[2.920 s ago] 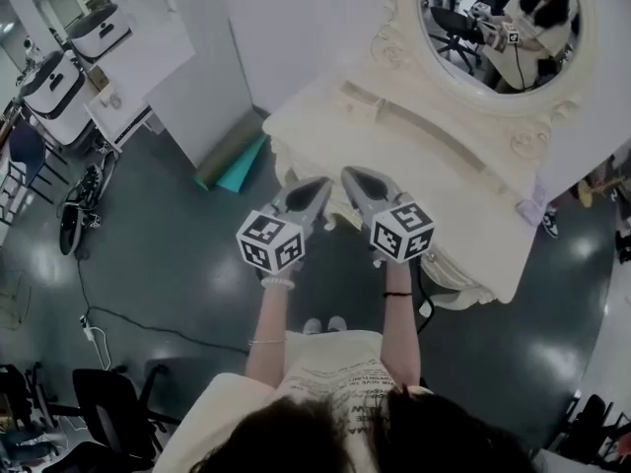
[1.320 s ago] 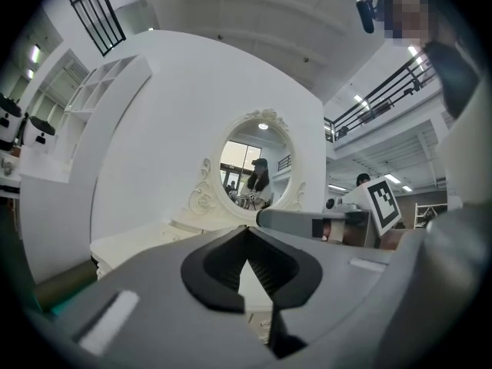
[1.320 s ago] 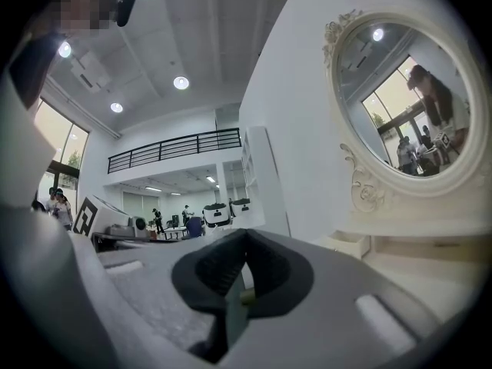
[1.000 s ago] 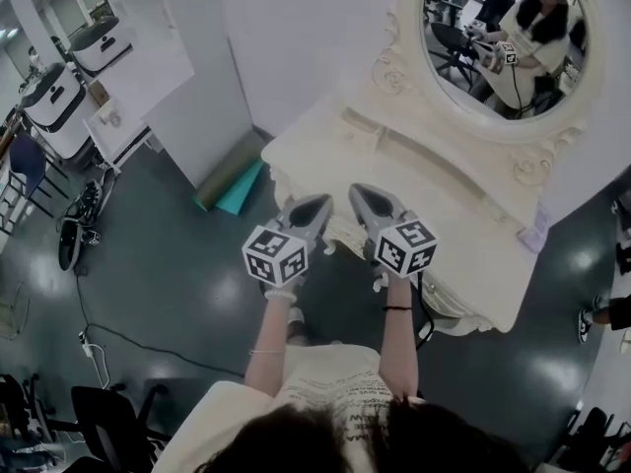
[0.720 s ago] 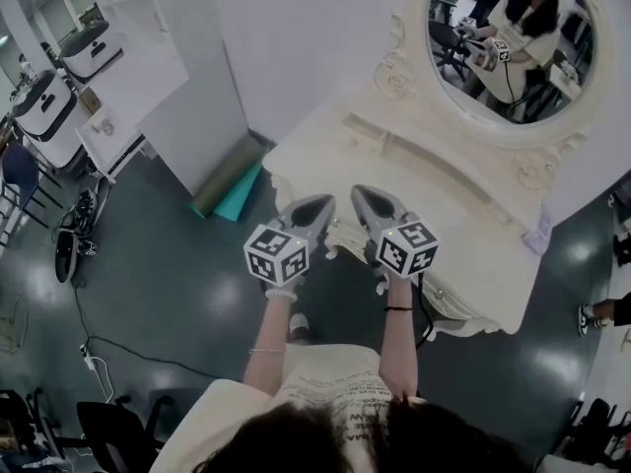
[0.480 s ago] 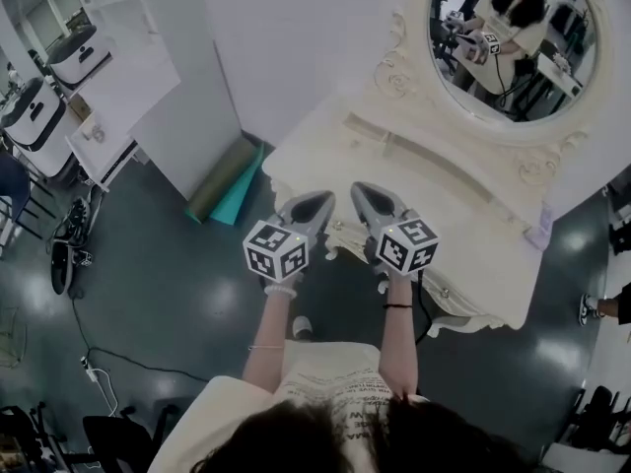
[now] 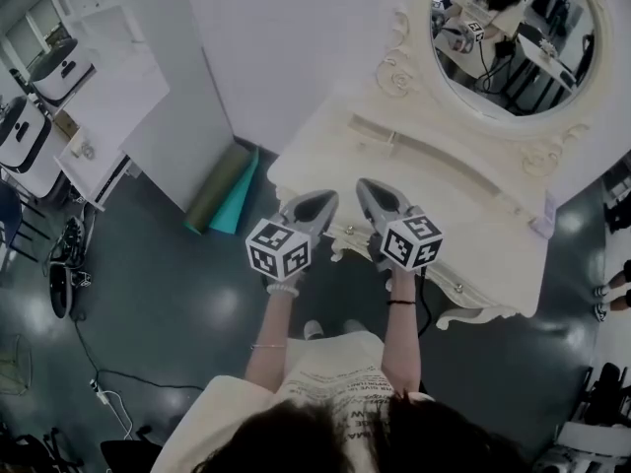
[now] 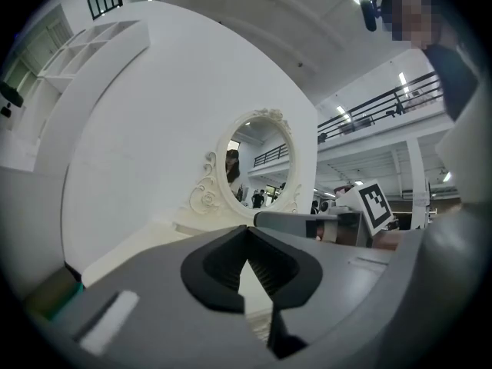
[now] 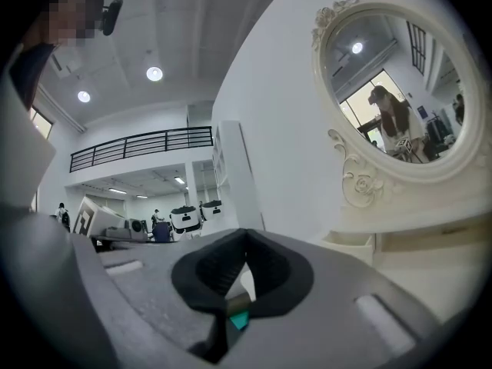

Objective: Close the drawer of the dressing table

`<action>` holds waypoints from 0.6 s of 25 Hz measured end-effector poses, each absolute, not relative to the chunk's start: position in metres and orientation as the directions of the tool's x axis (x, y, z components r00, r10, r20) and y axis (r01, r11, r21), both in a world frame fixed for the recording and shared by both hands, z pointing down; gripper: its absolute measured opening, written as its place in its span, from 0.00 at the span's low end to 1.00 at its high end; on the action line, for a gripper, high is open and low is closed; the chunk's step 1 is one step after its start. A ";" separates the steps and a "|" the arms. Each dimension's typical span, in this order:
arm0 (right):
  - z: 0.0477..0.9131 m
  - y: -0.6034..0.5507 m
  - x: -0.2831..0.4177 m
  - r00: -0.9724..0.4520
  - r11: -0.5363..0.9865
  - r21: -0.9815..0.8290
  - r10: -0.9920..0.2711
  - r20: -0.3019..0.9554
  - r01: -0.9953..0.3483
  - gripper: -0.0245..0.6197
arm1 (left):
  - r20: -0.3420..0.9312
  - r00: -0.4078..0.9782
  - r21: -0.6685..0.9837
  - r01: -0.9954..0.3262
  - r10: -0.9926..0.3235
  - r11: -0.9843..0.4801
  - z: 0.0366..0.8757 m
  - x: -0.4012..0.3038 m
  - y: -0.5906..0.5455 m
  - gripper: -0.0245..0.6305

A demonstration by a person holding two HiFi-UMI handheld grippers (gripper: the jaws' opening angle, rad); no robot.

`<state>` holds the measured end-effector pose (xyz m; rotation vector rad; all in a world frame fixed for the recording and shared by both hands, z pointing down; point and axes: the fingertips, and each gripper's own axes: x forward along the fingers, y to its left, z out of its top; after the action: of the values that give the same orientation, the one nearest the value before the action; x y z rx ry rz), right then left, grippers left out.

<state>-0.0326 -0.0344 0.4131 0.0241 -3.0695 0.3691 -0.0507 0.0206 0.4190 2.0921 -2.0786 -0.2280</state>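
Note:
The cream dressing table (image 7: 444,205) with its oval mirror (image 7: 508,37) stands against the white wall. Its scalloped front (image 7: 347,235) carries small knobs. I cannot tell from here how far the drawer stands out. My left gripper (image 7: 328,197) and right gripper (image 7: 363,185) are held side by side, level, at the left part of that front edge. Both are shut with nothing between the jaws. In the left gripper view the closed left gripper (image 8: 247,233) points at the mirror (image 8: 257,164). In the right gripper view the closed right gripper (image 9: 246,233) has the mirror (image 9: 396,91) to its right.
Rolled green and teal mats (image 7: 222,190) lie on the dark floor against the white partition, left of the table. A white desk (image 7: 89,97) stands at the far left. A black cable (image 7: 89,363) runs over the floor. The person's feet (image 7: 330,330) are just before the table.
The person has stepped and the view has swung a little. Both grippers stay shut and side by side at the table's front edge, drifting together with the person.

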 end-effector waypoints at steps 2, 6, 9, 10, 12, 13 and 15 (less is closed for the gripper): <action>0.412 -0.035 -0.037 -0.998 0.972 -0.235 -0.017 0.055 -0.029 0.04 | 0.018 0.014 0.244 -0.970 -1.000 -0.009 0.419 -0.056 0.021 0.04; 0.414 -0.033 -0.046 -0.998 0.972 -0.234 -0.013 0.065 -0.028 0.04 | 0.011 0.020 0.256 -0.966 -1.000 -0.016 0.418 -0.065 0.018 0.04; 0.420 -0.035 -0.052 -0.998 0.969 -0.247 -0.009 0.066 -0.025 0.04 | 0.020 0.029 0.264 -0.964 -0.999 -0.023 0.426 -0.067 0.013 0.04; 0.421 -0.037 -0.055 -0.998 0.968 -0.251 -0.007 0.065 -0.023 0.04 | 0.023 0.031 0.266 -0.964 -0.999 -0.024 0.428 -0.069 0.011 0.04; 0.424 -0.040 -0.060 -0.998 0.965 -0.261 -0.003 0.062 -0.019 0.04 | 0.030 0.030 0.266 -0.964 -0.999 -0.021 0.431 -0.074 0.009 0.04; 0.425 -0.043 -0.063 -0.998 0.964 -0.266 -0.003 0.061 -0.019 0.04 | 0.033 0.029 0.264 -0.964 -0.999 -0.019 0.432 -0.078 0.007 0.04; 0.428 -0.046 -0.069 -0.998 0.961 -0.275 -0.003 0.065 -0.021 0.04 | 0.038 0.024 0.263 -0.965 -0.999 -0.013 0.432 -0.086 0.005 0.04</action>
<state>-0.0688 -0.0463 0.4283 0.0183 -3.0473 0.4276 -0.0856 0.0049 0.4321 2.0806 -2.0420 -0.2334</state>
